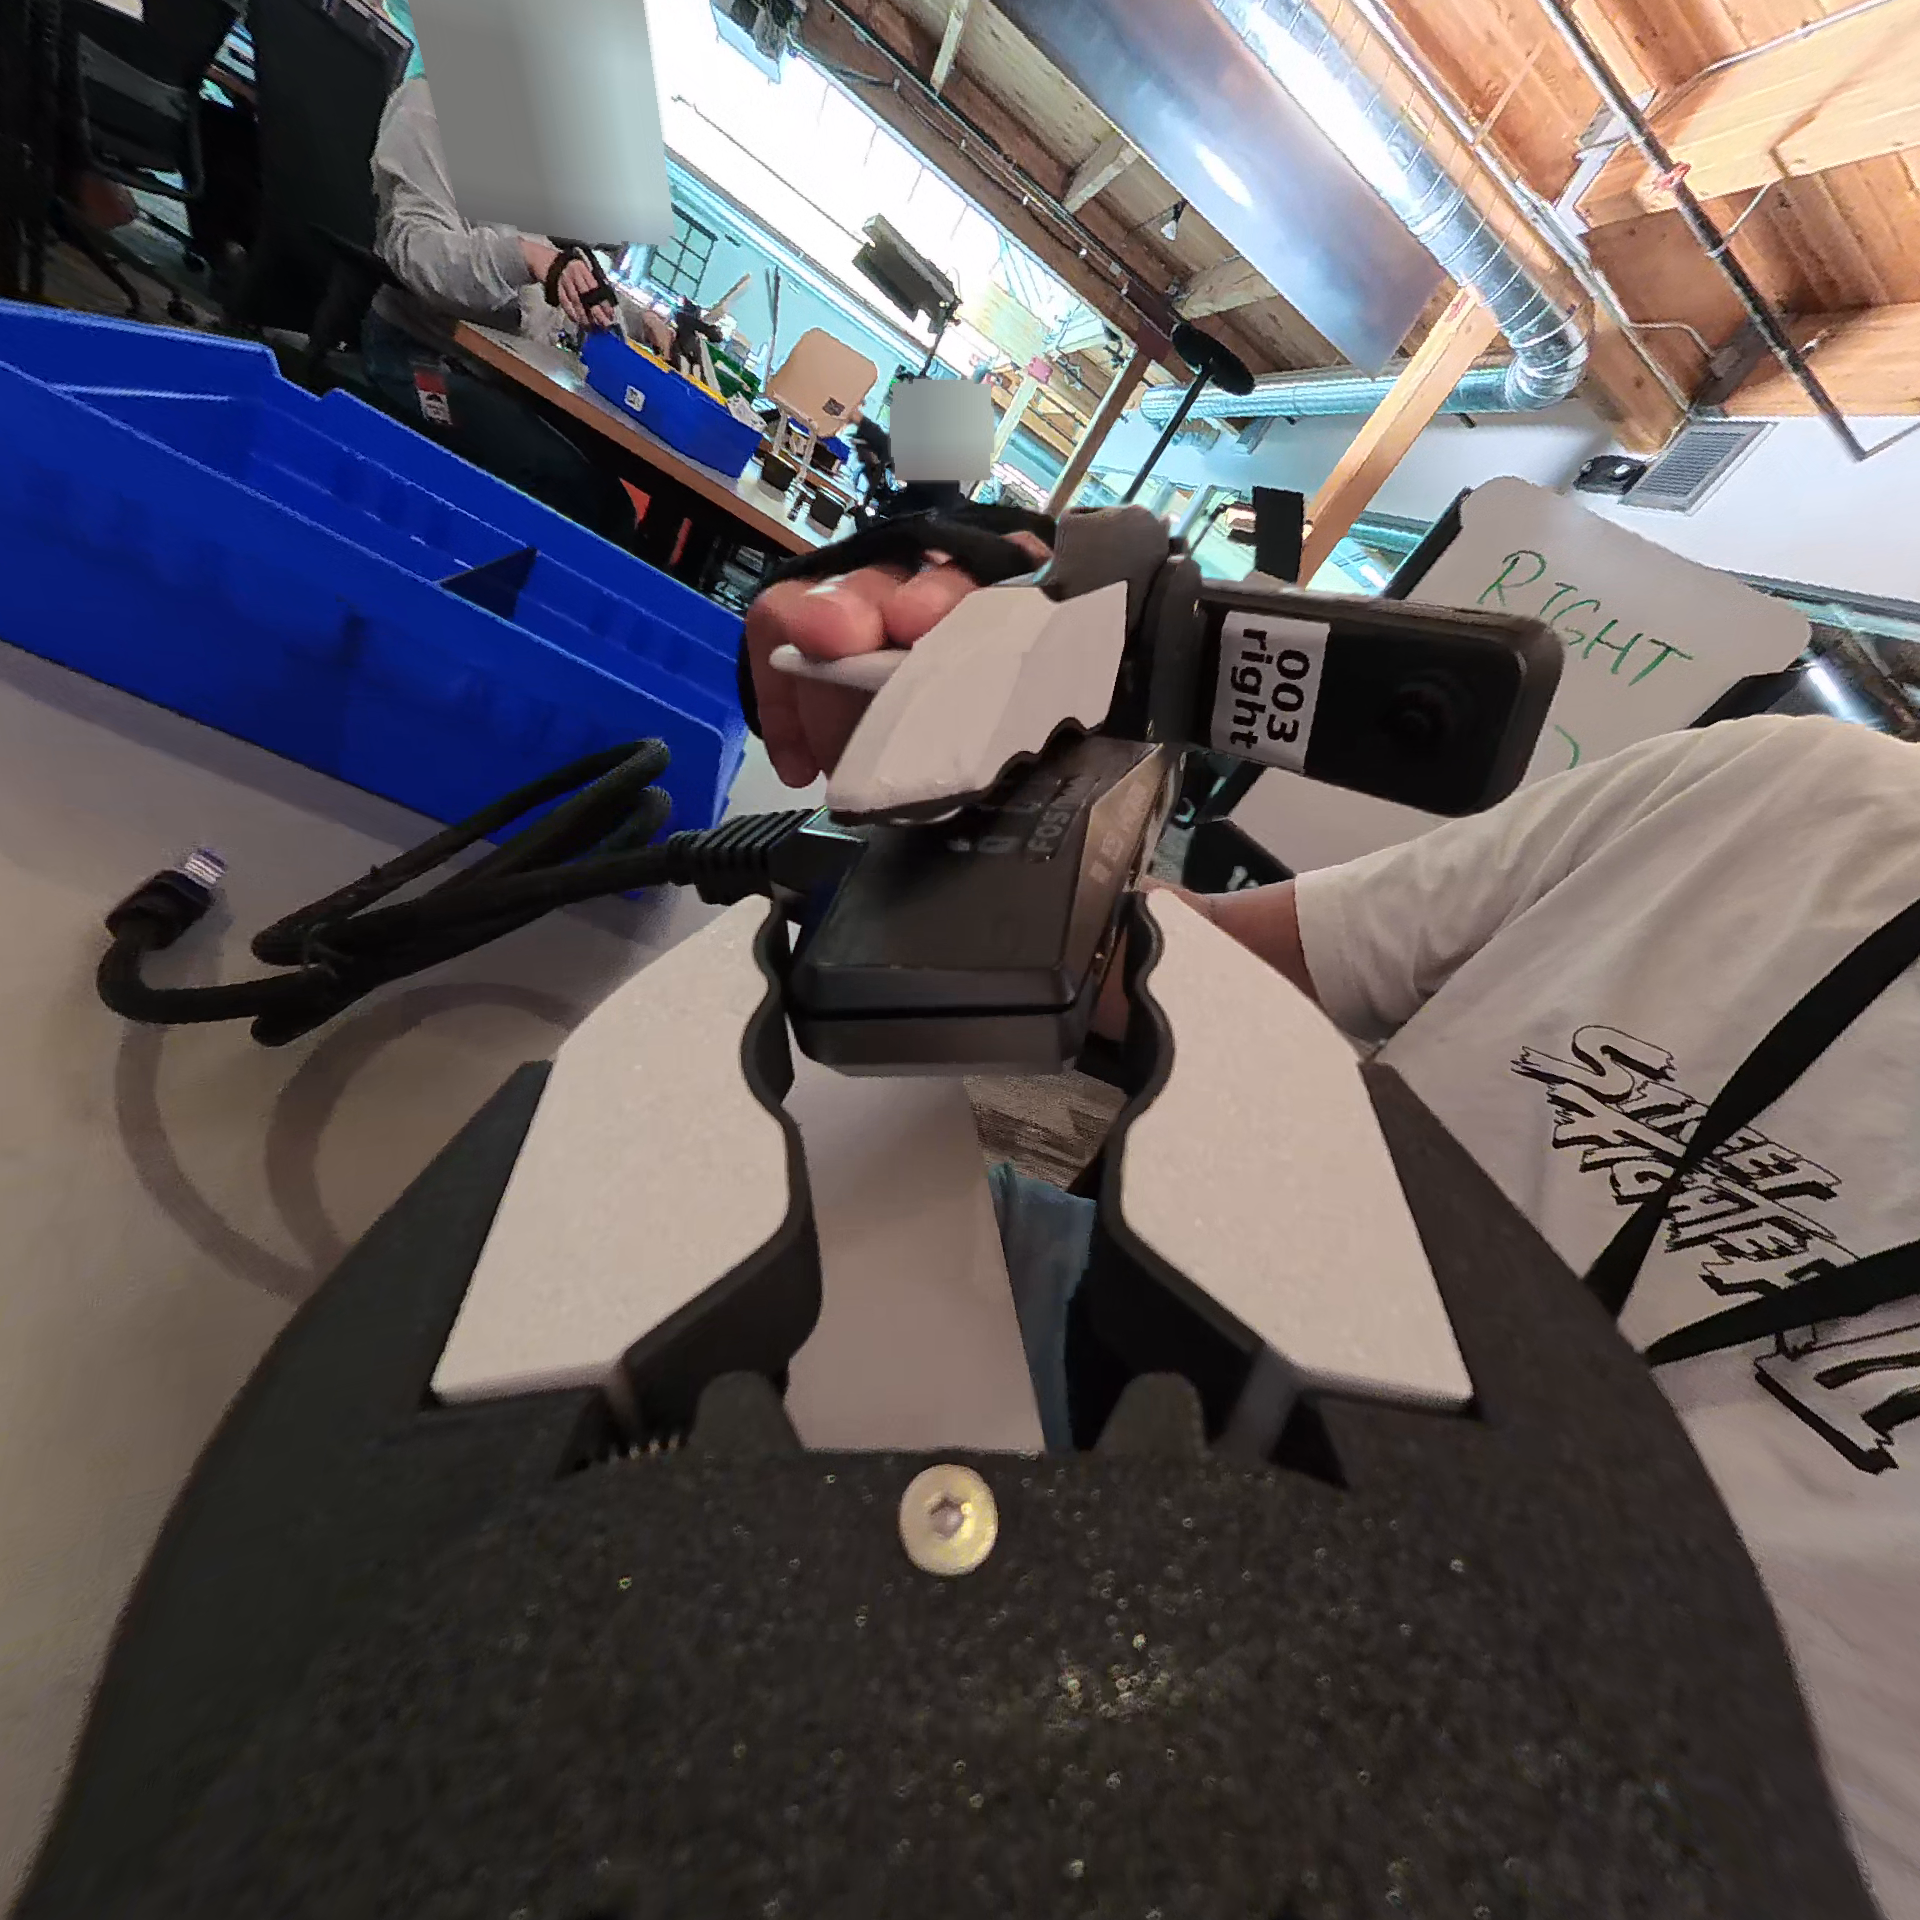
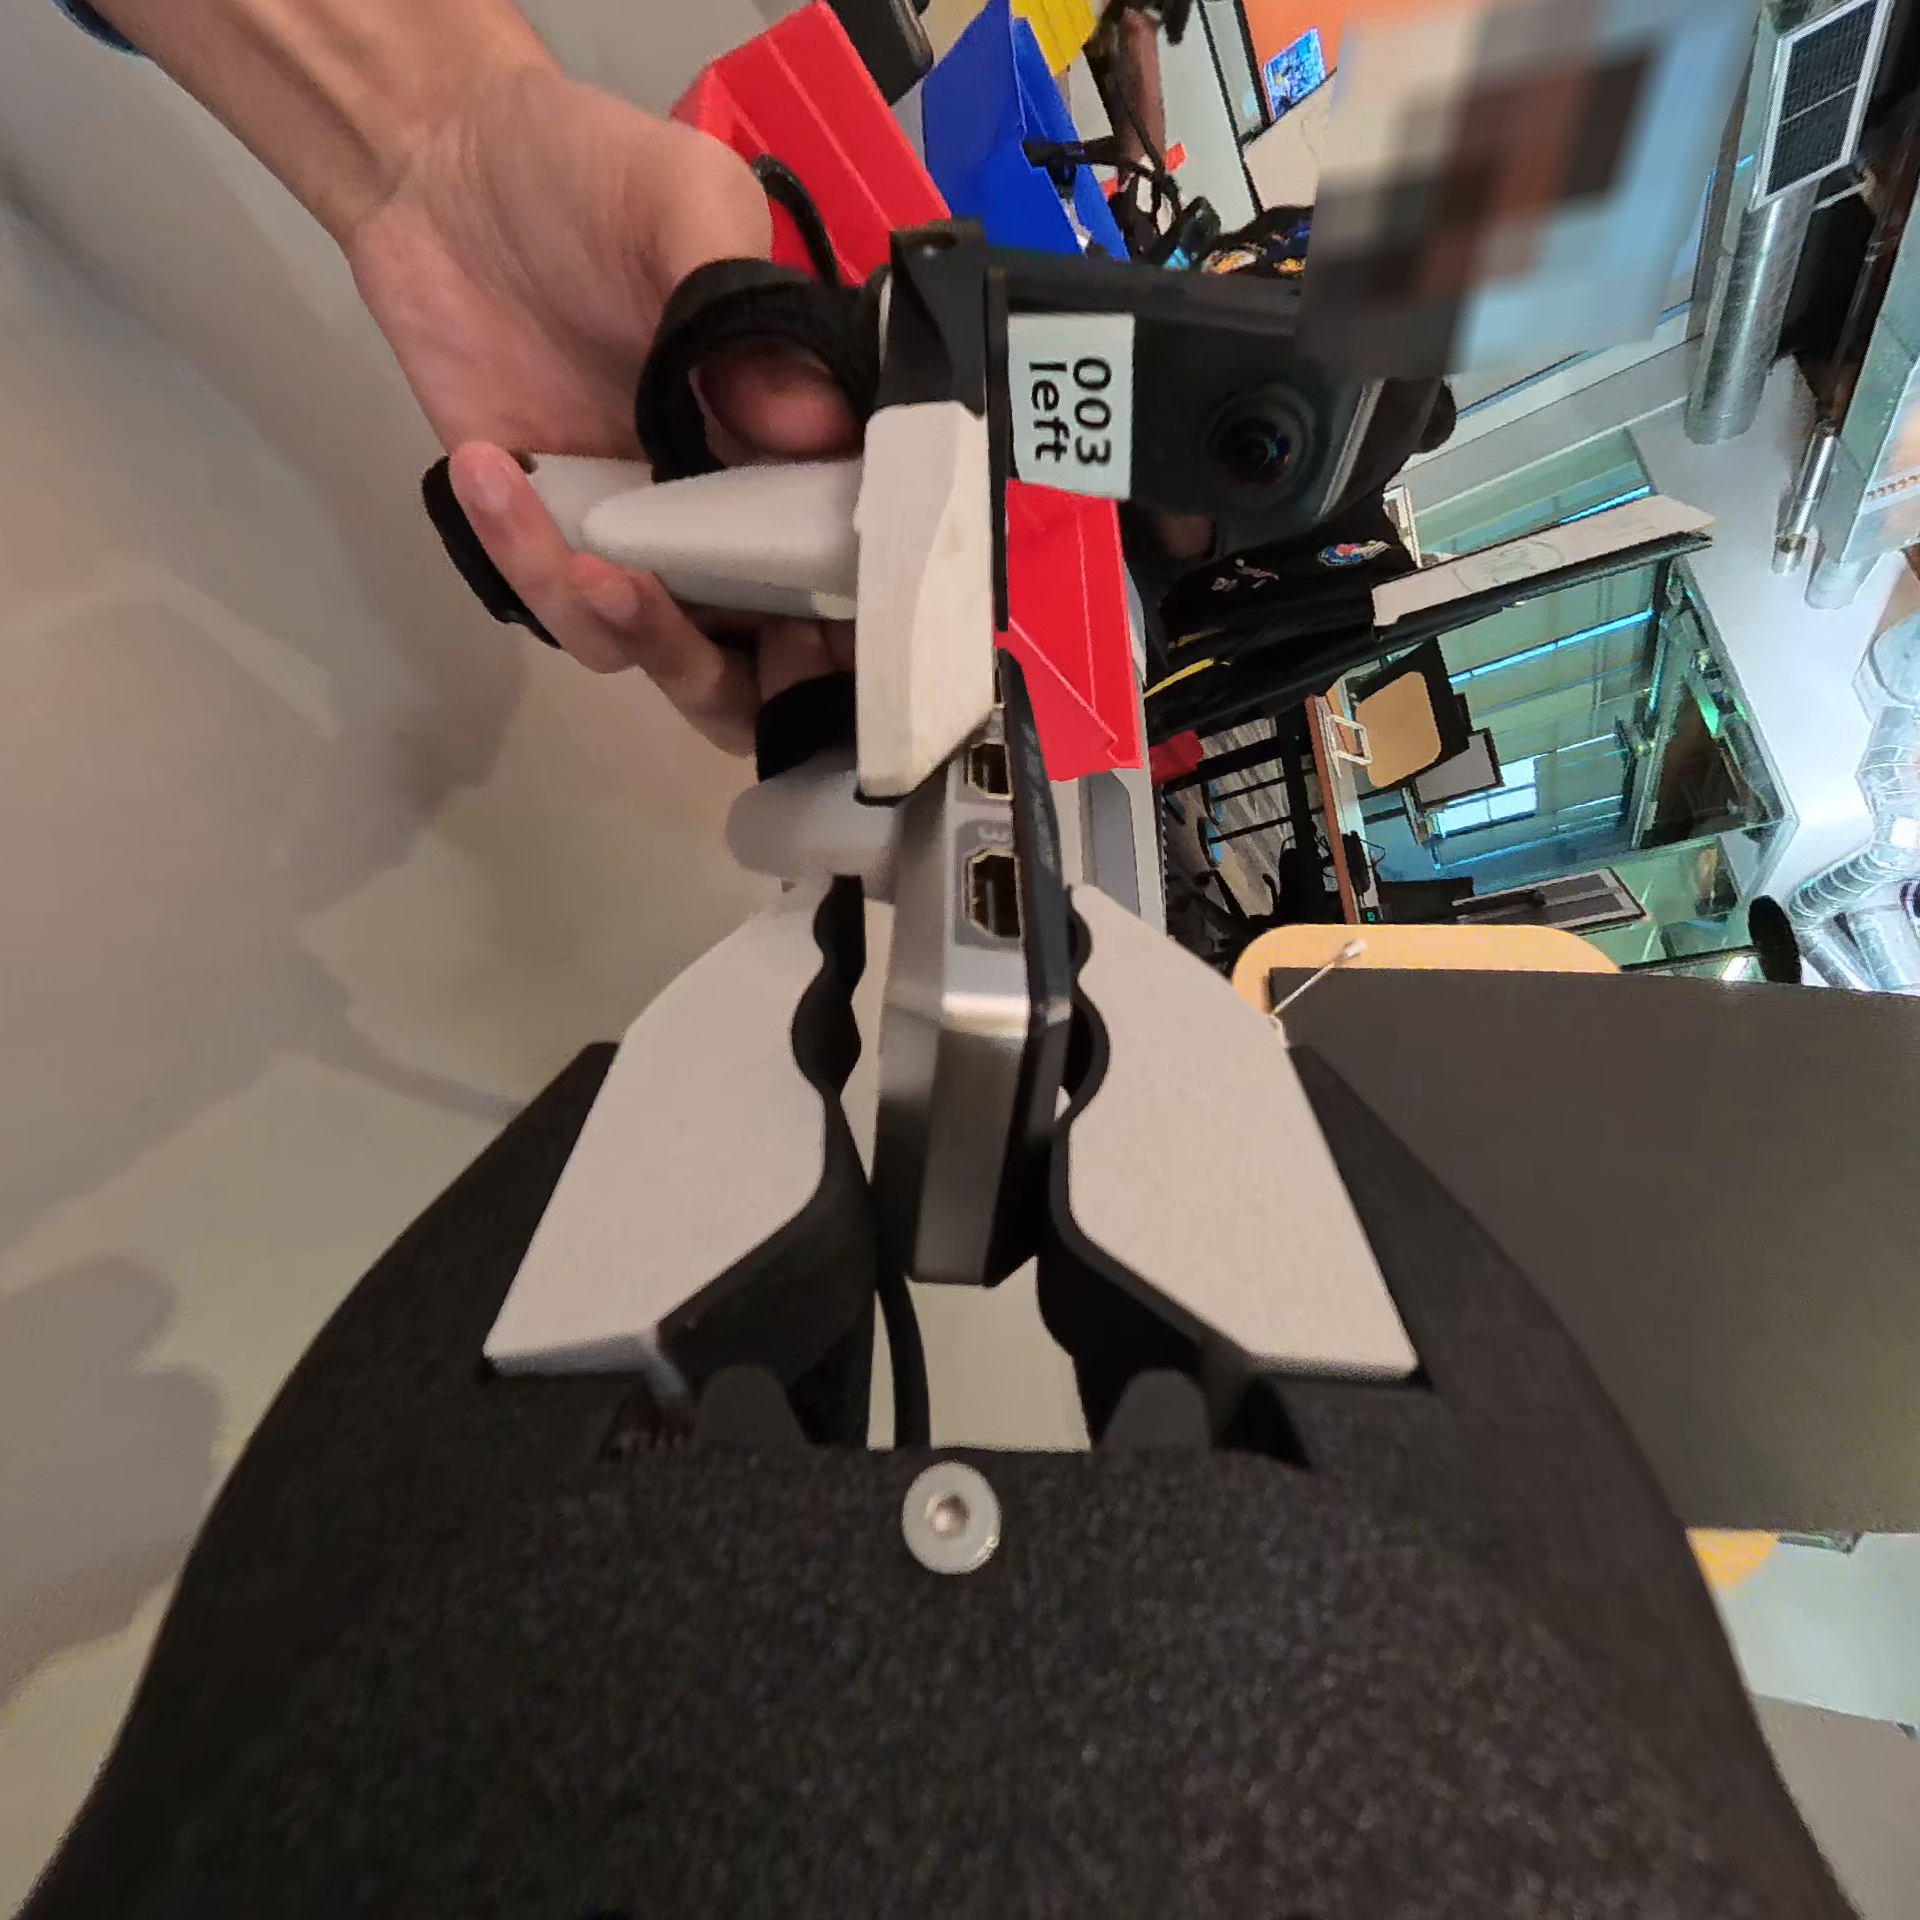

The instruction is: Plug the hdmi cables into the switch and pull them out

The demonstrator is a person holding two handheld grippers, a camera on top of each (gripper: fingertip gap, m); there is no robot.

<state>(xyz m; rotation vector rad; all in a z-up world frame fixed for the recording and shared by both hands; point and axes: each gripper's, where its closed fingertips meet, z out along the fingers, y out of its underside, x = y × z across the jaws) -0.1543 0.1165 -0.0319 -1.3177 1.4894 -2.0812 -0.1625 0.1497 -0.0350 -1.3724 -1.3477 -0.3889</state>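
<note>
- The flat, black-topped, silver-edged HDMI switch box [image 1: 935, 966] is held up off the pale grey table [image 1: 62, 1039], between the two grippers, which meet nose to nose.
- The right gripper [image 2: 961, 1029] is closed on the switch box across its thin dimension. One pad bears on each broad face, so this is the grip carrying the load.
- The left gripper [image 1: 956, 925] is about half open and straddles the near end of the box across its width. The 9 o'clock pad touches the edge, but a sliver of gap shows at the 3 o'clock pad, so I cannot tell whether it truly clamps.
- A black braided HDMI cable [image 1: 436, 904] has its moulded black plug [image 1: 769, 852] seated in the box's side, at 10 o'clock from the left fingertips.
- A loose purple-tipped plug [image 1: 197, 868] lies on the table out at 9 o'clock, with a blue plastic bin [image 1: 312, 582] beyond at 10 o'clock.
- In the right wrist view, two empty sockets [image 2: 992, 894] face the camera at 12 o'clock from the fingertips.
- The step looks like settling a firm hold on the box before working a plug.
- To do it well, keep the right grip square and unmoving, and let only one gripper change hold at a time.
- Grasp a plug by its moulded body, not by the braid.
- Move the plug straight along the socket's axis, since any sideways lever could twist the box in the pads.
- Keep the fingers clear of the socket face.
</note>
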